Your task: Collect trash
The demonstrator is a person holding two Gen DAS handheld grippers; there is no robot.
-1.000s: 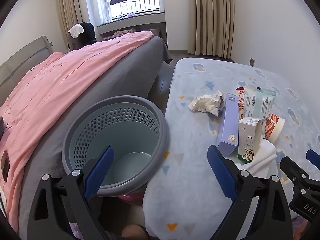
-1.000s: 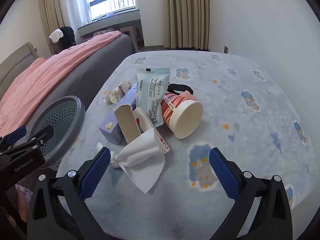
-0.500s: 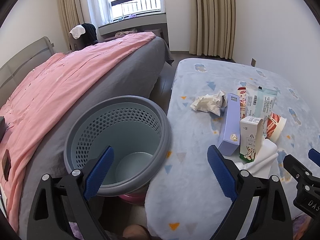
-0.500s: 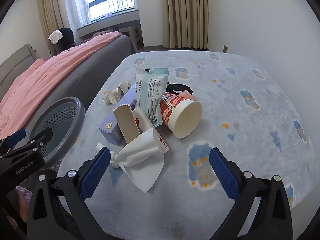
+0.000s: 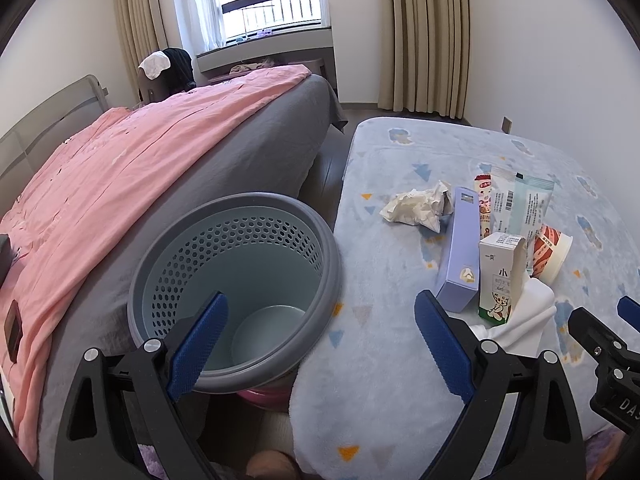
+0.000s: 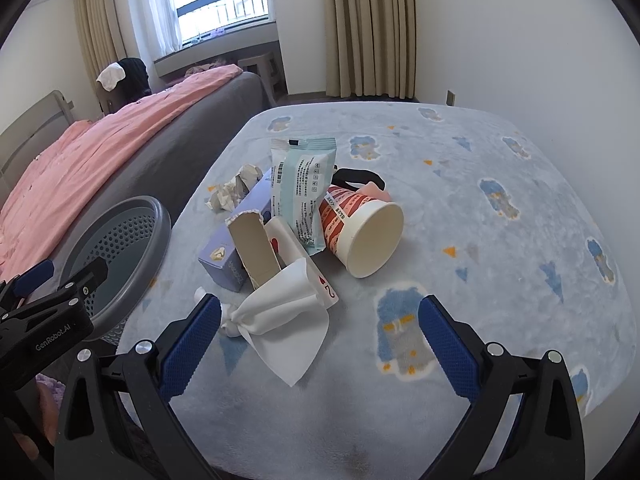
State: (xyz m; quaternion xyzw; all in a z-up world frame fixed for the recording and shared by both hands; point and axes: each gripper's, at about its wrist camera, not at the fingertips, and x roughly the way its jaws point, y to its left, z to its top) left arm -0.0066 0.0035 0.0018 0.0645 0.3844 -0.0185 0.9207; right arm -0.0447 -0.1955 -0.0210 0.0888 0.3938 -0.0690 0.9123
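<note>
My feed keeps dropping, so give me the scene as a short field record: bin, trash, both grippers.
bin: grey perforated basket, upright beside the blue blanket-covered surface, nothing visible inside
trash pile: crumpled paper, purple box, small open carton, wipes packet, paper cup on its side, white tissue
left gripper: open, holds nothing, above the basket rim
right gripper: open, holds nothing, nearest the white tissue
collected: nothing yet
</note>
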